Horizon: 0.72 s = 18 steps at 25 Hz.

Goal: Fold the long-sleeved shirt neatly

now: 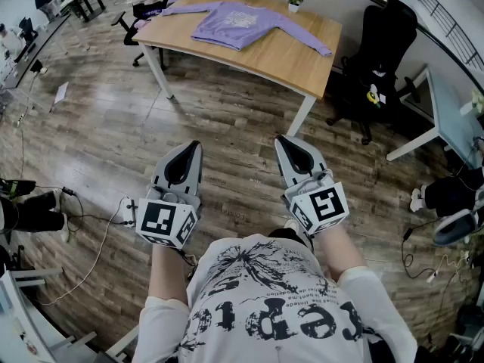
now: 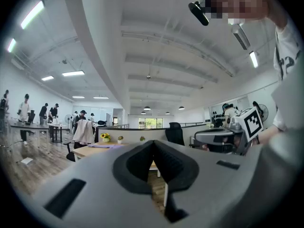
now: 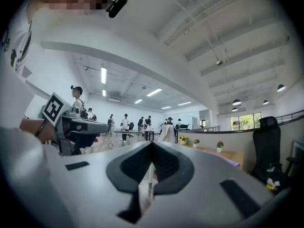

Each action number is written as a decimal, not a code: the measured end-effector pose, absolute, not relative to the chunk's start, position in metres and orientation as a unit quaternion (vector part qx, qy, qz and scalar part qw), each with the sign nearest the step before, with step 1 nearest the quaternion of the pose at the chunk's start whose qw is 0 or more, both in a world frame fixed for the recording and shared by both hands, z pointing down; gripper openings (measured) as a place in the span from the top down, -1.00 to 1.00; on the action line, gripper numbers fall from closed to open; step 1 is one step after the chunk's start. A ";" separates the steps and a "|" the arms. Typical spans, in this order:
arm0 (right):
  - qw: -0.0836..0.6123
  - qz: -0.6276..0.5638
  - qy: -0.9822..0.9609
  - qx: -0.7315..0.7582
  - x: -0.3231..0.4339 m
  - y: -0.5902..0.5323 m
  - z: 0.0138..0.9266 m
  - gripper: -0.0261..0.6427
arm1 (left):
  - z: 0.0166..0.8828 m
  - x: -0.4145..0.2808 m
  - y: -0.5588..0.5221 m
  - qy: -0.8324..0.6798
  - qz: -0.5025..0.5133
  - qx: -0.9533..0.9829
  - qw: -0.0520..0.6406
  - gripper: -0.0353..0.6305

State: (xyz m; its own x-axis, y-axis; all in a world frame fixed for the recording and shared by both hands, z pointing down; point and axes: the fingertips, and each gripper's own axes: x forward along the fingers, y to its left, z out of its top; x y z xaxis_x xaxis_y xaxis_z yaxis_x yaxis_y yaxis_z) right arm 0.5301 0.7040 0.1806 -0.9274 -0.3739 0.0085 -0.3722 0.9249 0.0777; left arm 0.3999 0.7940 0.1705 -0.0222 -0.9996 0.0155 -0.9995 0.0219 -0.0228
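Since the shirt lies spread on the table well ahead and both grippers hang over bare floor, the step in hand looks like the approach, with no fold begun. The left gripper and the right gripper each have their jaws pressed together with nothing between them. They point level, side by side, in front of the person's chest.

To do this well, I would walk to the near long edge and stand square to the shirt (the table sits at a slant to the person now). I would part the jaws only once close. The sleeve that runs toward the right corner seems the one to start with, since its end lies near the table edge and could slip off if dragged. Pinching cloth alone, rather than scraping the wood, should keep the body flat. The pots along the far edge want a wide berth when a sleeve swings over.

From here the shirt is small: I cannot tell whether front or back faces up, or where the collar lies. The other sleeve runs toward the far left corner, and its end is hard to make out. Both gripper views show only a sliver of purple on the tabletop.
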 end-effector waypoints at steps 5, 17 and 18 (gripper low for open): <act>0.014 -0.039 -0.980 0.196 0.527 0.707 0.185 0.94 | 0.175 0.394 0.798 0.716 -0.013 -0.698 0.001 0.88; -0.051 -0.016 -0.970 0.236 0.524 0.676 0.174 -0.55 | 0.174 0.385 0.783 0.720 -0.004 -0.694 -0.004 0.88; -0.057 -0.013 -0.970 0.237 0.523 0.670 0.173 -0.61 | 0.174 0.384 0.780 0.721 -0.005 -0.693 -0.004 0.88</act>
State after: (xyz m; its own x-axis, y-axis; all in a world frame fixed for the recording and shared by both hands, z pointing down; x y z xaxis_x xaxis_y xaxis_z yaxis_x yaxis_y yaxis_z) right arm 0.5235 0.6703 0.1727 -0.8813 -0.4580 -0.1164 -0.4610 0.8874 -0.0014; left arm 0.3842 0.7801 0.1743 -0.0392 -0.9991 0.0130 -0.9992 0.0392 -0.0018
